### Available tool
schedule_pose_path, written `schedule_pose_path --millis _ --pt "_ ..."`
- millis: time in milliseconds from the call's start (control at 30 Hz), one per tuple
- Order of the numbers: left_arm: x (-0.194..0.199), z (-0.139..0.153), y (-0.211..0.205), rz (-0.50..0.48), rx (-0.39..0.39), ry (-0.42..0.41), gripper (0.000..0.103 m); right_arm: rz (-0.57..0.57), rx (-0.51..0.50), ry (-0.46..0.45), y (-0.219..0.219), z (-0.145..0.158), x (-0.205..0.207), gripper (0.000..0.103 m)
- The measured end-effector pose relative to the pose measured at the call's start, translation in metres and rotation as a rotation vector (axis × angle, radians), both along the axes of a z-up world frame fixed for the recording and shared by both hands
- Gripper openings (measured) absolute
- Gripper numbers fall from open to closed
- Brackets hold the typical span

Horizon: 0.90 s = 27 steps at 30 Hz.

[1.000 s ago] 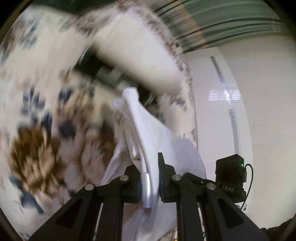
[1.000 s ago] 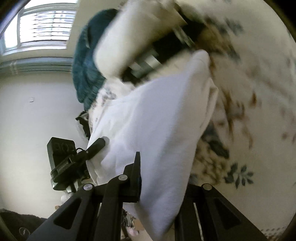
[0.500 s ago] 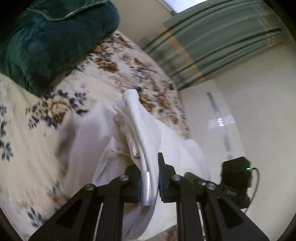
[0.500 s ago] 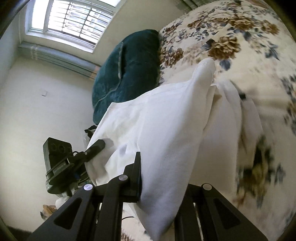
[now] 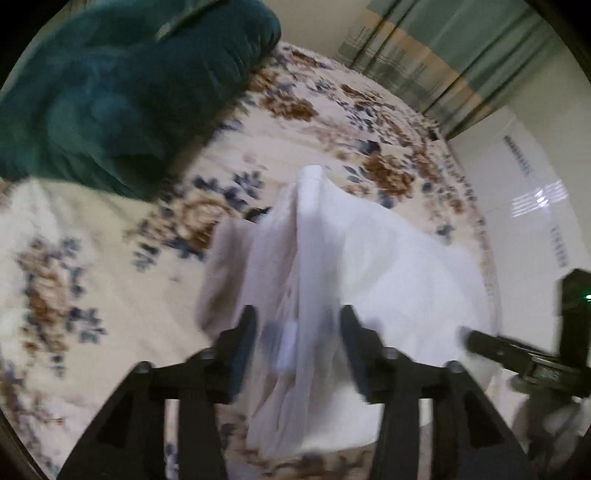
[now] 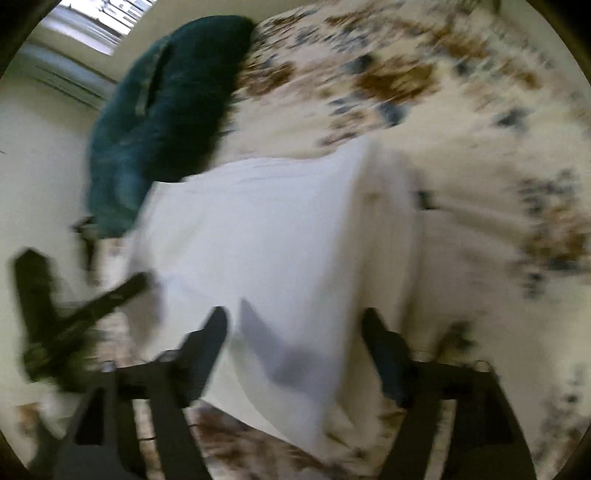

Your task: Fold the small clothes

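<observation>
A white garment (image 5: 388,266) lies folded over on the floral bedspread (image 5: 92,258) near the bed's edge. My left gripper (image 5: 297,328) hangs just above it, its jaws opening, and a fold of the white cloth still stands between the fingers without being pressed. In the right wrist view the same white garment (image 6: 266,236) spreads below my right gripper (image 6: 295,332), whose jaws are opening wide with the cloth's near edge between them, untouched by the pads. Each view shows the other gripper at its side. Both views are blurred.
A dark teal cushion (image 5: 110,92) lies on the bed behind the garment and appears again as the teal cushion (image 6: 162,110) in the right view. A window (image 6: 96,22) and pale wall stand beyond. Green curtains (image 5: 461,55) hang at the far side, with shiny floor (image 5: 535,203) past the bed edge.
Both grippers were shut on the white garment and have let go, their jaws now apart. The garment has dropped and spread on the bedspread.
</observation>
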<state>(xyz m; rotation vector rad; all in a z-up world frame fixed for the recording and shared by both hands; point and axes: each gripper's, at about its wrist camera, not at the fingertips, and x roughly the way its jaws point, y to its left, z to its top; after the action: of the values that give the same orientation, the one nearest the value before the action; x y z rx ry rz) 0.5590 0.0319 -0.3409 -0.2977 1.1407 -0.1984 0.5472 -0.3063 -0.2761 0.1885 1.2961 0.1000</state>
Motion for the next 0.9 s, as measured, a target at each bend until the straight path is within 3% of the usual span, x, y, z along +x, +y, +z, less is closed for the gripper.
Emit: schedule_pose_path --millis 33,67,100,133,233,400,900 --pt "-0.006 0.002 -0.003 0.007 0.033 -0.009 0.064 -0.014 -0.078 -0.015 0.002 0.006 -0.009 0.103" --pt "-0.012 0.005 -0.006 0.014 0.069 -0.017 0.072 -0.041 -0.163 -0.026 0.003 0.011 -0.02 0.103" --pt "-0.016 0.005 -0.008 0.016 0.102 -0.013 0.095 -0.058 -0.212 -0.029 0.004 0.014 -0.028 0.103" --pt "-0.024 0.008 -0.014 0.013 0.15 -0.003 0.103 -0.071 -0.263 -0.027 0.006 0.019 -0.039 0.103" --pt "-0.043 0.02 -0.023 0.02 0.235 -0.021 0.103 -0.109 -0.324 -0.047 0.008 0.033 -0.07 0.103" --pt "-0.079 0.06 -0.034 0.029 0.285 -0.06 0.103 -0.148 -0.386 -0.115 0.012 0.08 -0.113 0.103" --pt "-0.242 0.244 -0.051 0.039 0.32 -0.304 0.103 -0.186 -0.435 -0.427 0.054 0.306 -0.304 0.103"
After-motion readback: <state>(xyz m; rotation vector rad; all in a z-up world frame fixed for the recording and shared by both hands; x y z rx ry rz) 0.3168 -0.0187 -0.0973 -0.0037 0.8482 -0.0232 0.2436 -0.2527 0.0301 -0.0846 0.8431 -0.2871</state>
